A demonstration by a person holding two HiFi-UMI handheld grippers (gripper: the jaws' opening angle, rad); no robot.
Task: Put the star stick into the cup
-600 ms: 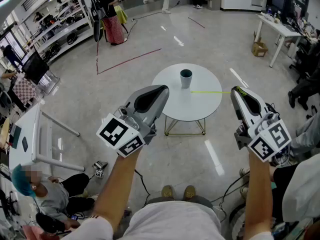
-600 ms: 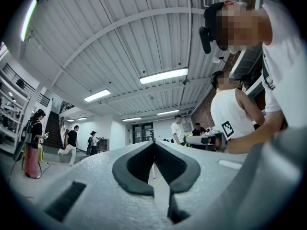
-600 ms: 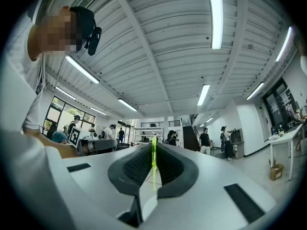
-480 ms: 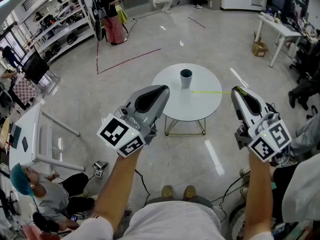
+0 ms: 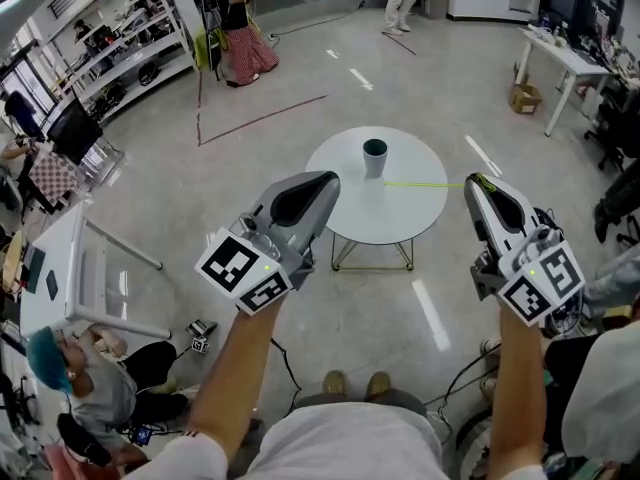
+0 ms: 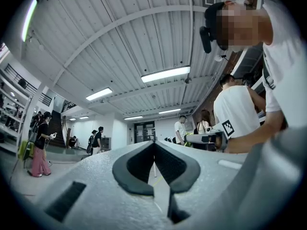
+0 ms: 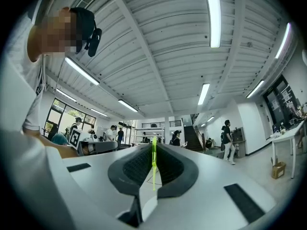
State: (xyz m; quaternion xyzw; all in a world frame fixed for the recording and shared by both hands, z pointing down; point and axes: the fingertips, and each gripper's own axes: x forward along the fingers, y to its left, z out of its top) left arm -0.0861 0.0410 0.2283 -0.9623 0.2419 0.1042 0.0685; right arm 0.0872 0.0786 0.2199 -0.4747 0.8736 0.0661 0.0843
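A dark cup (image 5: pixel 375 156) stands upright near the far side of a round white table (image 5: pixel 400 218). My right gripper (image 5: pixel 479 181) is held in the air at the table's right edge, shut on a thin yellow-green star stick (image 5: pixel 420 183) that points left toward the cup. In the right gripper view the stick (image 7: pixel 154 163) runs up between the closed pads of the gripper (image 7: pixel 154 145). My left gripper (image 5: pixel 330 177) hovers at the table's left edge. Seen from its own camera, the left gripper (image 6: pixel 154 143) is shut with nothing in it.
A person sits on the floor (image 5: pixel 75 383) at lower left, beside a white table (image 5: pixel 85 278). Shelving (image 5: pixel 120 53) lines the back left. A white desk (image 5: pixel 560 63) and a cardboard box (image 5: pixel 524 98) stand at back right. People walk at the far end.
Both grippers and the stick hold nearly still. The people at the far end of the room have walked on.
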